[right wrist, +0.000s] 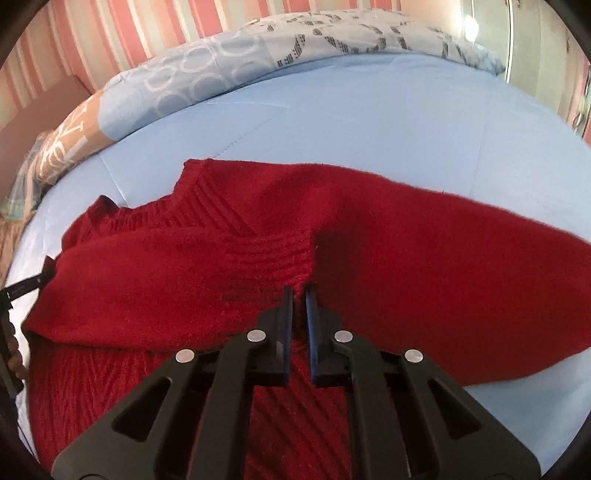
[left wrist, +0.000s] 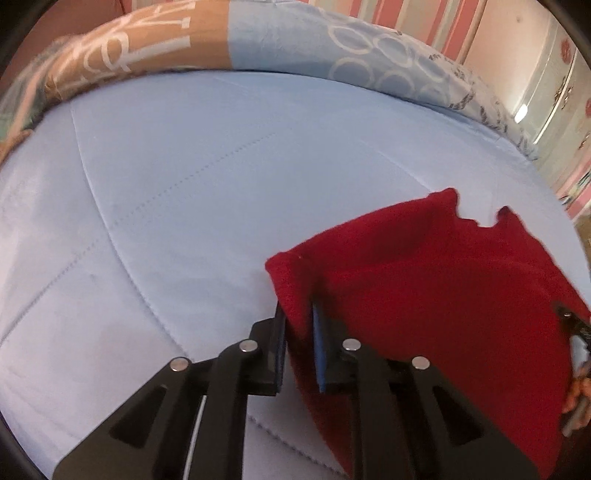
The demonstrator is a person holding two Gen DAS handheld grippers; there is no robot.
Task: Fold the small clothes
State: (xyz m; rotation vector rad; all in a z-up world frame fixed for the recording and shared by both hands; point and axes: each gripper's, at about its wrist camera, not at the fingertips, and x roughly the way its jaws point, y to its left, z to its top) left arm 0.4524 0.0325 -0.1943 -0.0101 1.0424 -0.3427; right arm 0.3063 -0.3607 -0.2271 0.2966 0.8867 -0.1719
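Note:
A dark red knitted sweater [left wrist: 424, 295] lies partly lifted on the light blue bed sheet [left wrist: 184, 184]. My left gripper [left wrist: 300, 317] is shut on the sweater's left edge, and a fold of red cloth stands pinched between its blue pads. In the right wrist view the sweater [right wrist: 184, 266] spreads across the sheet, with a sleeve running off to the right. My right gripper [right wrist: 299, 295] is shut on a bunched ridge of the ribbed knit near the sweater's middle. Red cloth shows in the narrow gap between its fingers.
A rolled patterned duvet [right wrist: 207, 62] in blue, brown and white lies along the far side of the bed. Behind it is a pink striped wall [right wrist: 110, 33]. A pale wardrobe [left wrist: 554, 96] stands at the right. Bare blue sheet [right wrist: 406, 122] stretches beyond the sweater.

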